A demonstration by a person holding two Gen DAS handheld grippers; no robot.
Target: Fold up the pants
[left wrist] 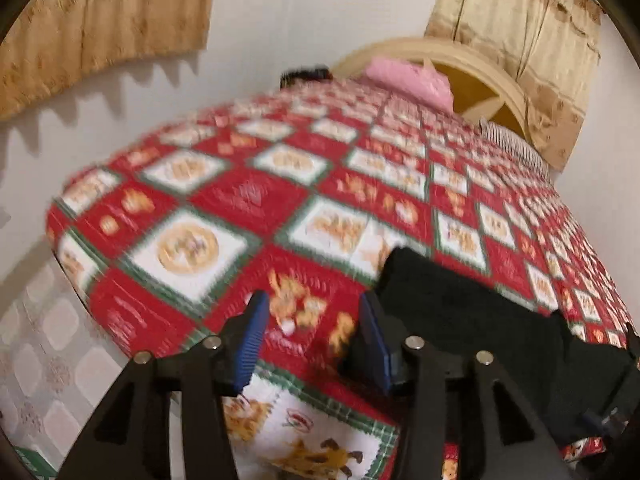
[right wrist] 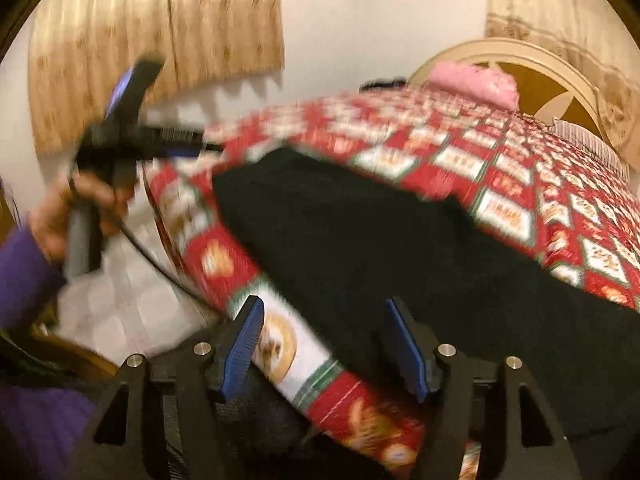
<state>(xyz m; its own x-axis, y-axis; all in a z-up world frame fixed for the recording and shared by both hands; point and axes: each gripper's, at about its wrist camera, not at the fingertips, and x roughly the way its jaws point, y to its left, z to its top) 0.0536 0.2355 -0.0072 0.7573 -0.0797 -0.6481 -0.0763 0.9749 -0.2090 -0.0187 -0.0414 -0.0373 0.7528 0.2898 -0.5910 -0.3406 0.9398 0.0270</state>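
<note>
**Both grippers apart above black pants on the bed**

The left gripper [left wrist: 316,336] has its 2 blue-padded fingers [left wrist: 254,340] spread apart, with nothing between them but the quilt below. Its right-hand finger stands just beside the edge of the black pants [left wrist: 472,320], though blur hides whether it touches the cloth.

The right gripper [right wrist: 324,346] also has its 2 fingers [right wrist: 242,346] apart. The pants [right wrist: 360,240] lie between and beyond them in this view, and neither pad presses on the fabric.

The pants lie as a dark, flattened heap near the bed's near edge, on a red, white and green patchwork quilt [left wrist: 248,200]. In the right wrist view the left gripper [right wrist: 152,120] is raised off to the left of the bed, held by a hand [right wrist: 52,220] in a purple sleeve [right wrist: 20,276]. A pink pillow [left wrist: 412,76] rests at the far end against a cream headboard [left wrist: 480,72]. Tan curtains [left wrist: 108,20] hang on the pale wall.
</note>
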